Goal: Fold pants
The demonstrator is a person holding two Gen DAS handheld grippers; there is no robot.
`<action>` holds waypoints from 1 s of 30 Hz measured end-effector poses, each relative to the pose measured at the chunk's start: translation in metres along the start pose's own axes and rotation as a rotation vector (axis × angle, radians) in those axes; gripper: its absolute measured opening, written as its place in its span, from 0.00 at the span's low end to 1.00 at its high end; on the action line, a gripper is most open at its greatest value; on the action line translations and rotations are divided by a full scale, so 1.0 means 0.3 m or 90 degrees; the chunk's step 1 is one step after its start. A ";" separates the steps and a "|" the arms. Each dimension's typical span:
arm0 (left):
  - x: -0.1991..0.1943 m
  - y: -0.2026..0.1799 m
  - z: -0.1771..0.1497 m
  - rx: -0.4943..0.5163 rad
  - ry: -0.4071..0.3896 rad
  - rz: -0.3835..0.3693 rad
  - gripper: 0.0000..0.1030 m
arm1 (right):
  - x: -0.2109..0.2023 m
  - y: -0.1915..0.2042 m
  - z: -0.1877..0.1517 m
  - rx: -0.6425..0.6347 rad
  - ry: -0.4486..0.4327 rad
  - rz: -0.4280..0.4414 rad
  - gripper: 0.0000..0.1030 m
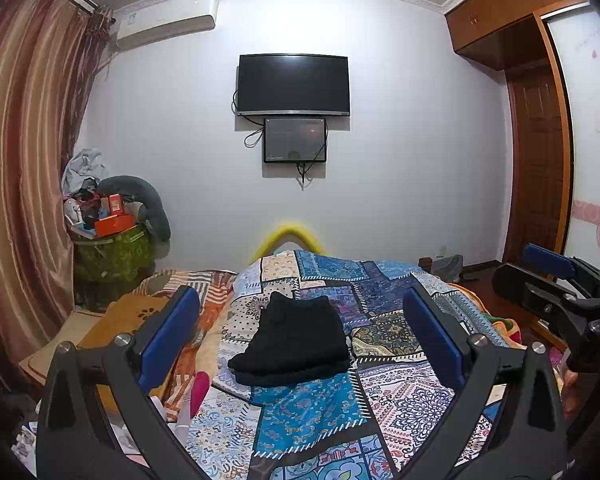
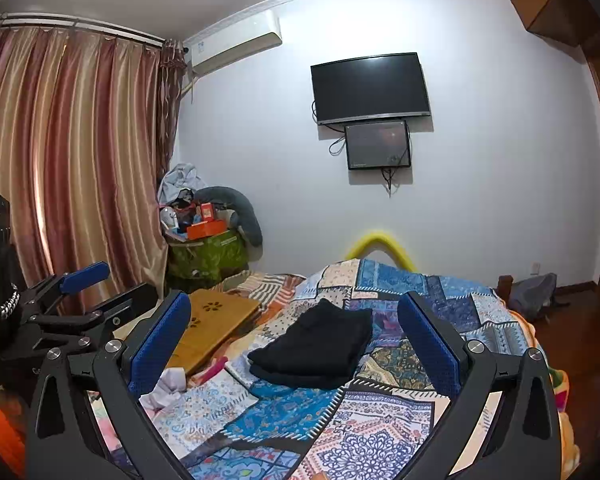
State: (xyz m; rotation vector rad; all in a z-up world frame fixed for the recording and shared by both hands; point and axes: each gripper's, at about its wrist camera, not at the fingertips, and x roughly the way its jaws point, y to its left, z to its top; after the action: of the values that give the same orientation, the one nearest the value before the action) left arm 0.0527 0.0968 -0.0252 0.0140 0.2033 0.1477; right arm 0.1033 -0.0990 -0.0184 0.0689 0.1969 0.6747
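The black pants (image 1: 296, 340) lie folded into a compact stack in the middle of the patchwork quilt (image 1: 384, 396), and show again in the right wrist view (image 2: 316, 348). My left gripper (image 1: 300, 294) is held above and short of them, open, with nothing between its blue pads. My right gripper (image 2: 294, 300) is likewise open and empty, raised off the bed. Each gripper appears in the other's view: the right gripper (image 1: 528, 276) at the right edge, the left gripper (image 2: 112, 284) at the left edge. Neither touches the pants.
A wooden lap desk (image 2: 212, 320) rests on the bed left of the pants, with a pink item (image 2: 214, 368) and crumpled white cloth (image 2: 168, 388) near it. A cluttered green basket (image 1: 112, 248) stands by the curtain (image 1: 24, 184). A wardrobe (image 1: 540, 152) is at the right.
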 end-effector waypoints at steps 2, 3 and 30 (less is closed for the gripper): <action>0.000 -0.001 0.001 0.003 0.000 -0.001 1.00 | -0.001 -0.001 0.001 -0.001 0.000 0.000 1.00; 0.000 -0.002 0.001 0.003 0.000 -0.002 1.00 | 0.000 -0.001 0.000 0.000 0.000 0.000 1.00; 0.022 -0.004 -0.002 -0.005 0.014 -0.032 1.00 | 0.004 -0.031 -0.010 0.006 0.010 0.000 1.00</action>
State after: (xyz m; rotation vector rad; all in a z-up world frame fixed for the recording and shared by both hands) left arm 0.0591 0.0966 -0.0271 0.0001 0.2241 0.0984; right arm 0.1093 -0.1053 -0.0227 0.0729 0.2150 0.6745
